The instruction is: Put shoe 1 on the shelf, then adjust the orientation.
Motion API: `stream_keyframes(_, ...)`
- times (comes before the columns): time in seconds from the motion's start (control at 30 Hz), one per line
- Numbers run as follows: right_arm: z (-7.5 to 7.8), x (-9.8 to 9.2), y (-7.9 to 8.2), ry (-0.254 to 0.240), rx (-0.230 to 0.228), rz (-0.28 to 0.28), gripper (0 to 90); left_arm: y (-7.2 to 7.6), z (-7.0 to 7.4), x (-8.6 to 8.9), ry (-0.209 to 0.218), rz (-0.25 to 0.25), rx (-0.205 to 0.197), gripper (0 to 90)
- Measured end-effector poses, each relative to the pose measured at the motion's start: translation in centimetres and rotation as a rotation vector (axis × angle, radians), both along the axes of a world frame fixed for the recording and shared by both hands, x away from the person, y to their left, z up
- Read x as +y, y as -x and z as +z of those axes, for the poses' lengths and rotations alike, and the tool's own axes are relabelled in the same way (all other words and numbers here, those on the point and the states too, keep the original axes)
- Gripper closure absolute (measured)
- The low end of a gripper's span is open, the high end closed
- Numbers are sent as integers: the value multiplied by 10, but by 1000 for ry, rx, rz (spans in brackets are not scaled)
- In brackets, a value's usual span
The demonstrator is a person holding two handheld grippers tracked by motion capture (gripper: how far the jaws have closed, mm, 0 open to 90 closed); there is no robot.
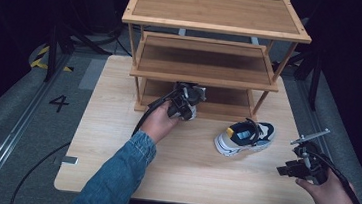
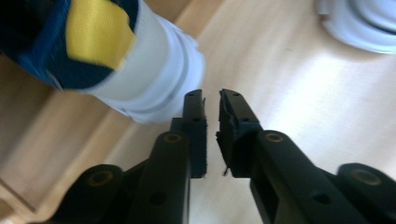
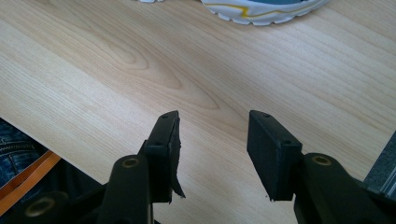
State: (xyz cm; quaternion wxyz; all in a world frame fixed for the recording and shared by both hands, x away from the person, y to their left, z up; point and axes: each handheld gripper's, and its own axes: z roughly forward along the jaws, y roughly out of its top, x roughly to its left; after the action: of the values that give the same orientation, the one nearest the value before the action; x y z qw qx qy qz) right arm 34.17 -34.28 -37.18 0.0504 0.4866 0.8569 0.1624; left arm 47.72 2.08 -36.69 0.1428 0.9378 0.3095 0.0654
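Left gripper view: left tongs (image 2: 212, 100) sitting slightly parted, empty, beside sneaker (image 2: 140, 70) on rack's bottom shelf (image 2: 28, 154); backing out carelessly risks nudging it. Right tongs (image 3: 212, 123) half-open, empty.

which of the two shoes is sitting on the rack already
The shoe just ahead of the left gripper, resting on the rack's bottom shelf. The other shoe still stands out on the open table, near the right gripper.
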Motion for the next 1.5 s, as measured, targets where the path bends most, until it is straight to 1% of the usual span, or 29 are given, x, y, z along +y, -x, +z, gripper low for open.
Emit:
stream_keyframes(0.07,0,2,-2,0,-2,8,545,6,6,7,17,3,15,757)
stream_keyframes(0.1,0,3,-3,2,-2,11,545,10,9,12,25,3,33,733)
stream_keyframes(0.17,1,6,-5,0,-5,19,545,15,11,18,43,-1,58,725)
stream_keyframes(0.2,1,7,-5,1,-5,20,545,19,12,23,44,-3,65,724)
stream_keyframes(0.3,2,12,-8,2,-15,31,547,31,13,34,53,14,73,715)
stream_keyframes(0.33,2,13,-9,-1,-17,32,548,36,14,39,57,31,89,704)
stream_keyframes(0.37,2,15,-11,0,-21,40,549,38,15,42,56,23,92,703)
stream_keyframes(0.43,3,17,-12,-1,-18,39,553,43,16,51,69,24,94,688)
stream_keyframes(0.47,4,18,-13,-3,-24,44,553,46,16,55,69,37,109,673)
stream_keyframes(0.57,7,21,-16,-12,-33,44,561,55,13,68,64,70,120,650)
stream_keyframes(0.6,9,22,-18,-13,-41,50,564,58,11,72,60,92,133,638)
stream_keyframes(0.63,10,24,-19,-18,-43,50,565,59,10,74,58,95,140,614)
stream_keyframes(0.67,11,24,-20,-21,-45,55,568,61,8,78,46,101,144,594)
stream_keyframes(0.7,12,26,-22,-25,-51,58,574,64,7,80,38,117,143,581)
stream_keyframes(0.73,13,28,-24,-32,-50,60,578,66,7,82,30,117,135,549)
stream_keyframes(0.77,13,30,-25,-37,-55,63,579,69,5,85,29,126,117,524)
stream_keyframes(0.83,15,34,-28,-57,-66,79,593,73,4,91,34,160,132,505)
stream_keyframes(0.87,16,37,-29,-70,-66,78,600,74,3,94,43,177,136,486)
stream_keyframes(0.9,17,39,-30,-79,-68,82,606,75,2,98,51,183,144,472)
stream_keyframes(0.97,19,43,-33,-83,-83,93,619,78,-1,105,80,205,163,468)
stream_keyframes(1.03,21,48,-35,-96,-91,95,629,80,-3,113,98,233,176,444)
stream_keyframes(1.07,21,50,-37,-99,-99,106,633,81,-3,117,108,245,184,449)
stream_keyframes(1.1,22,53,-38,-103,-101,108,636,82,-4,120,109,255,184,447)
stream_keyframes(1.17,25,58,-41,-114,-120,116,635,84,-5,127,113,272,180,438)
stream_keyframes(1.23,26,62,-45,-125,-132,126,615,85,-6,132,115,286,179,434)
stream_keyframes(1.27,27,65,-46,-124,-145,133,594,86,-7,135,118,296,176,429)
stream_keyframes(1.33,27,73,-49,-125,-150,146,571,89,-8,139,121,311,179,424)
stream_keyframes(1.43,28,85,-53,-129,-168,180,573,93,-10,145,109,319,169,412)
stream_keyframes(1.5,29,96,-56,-133,-179,206,575,95,-11,149,113,337,169,405)
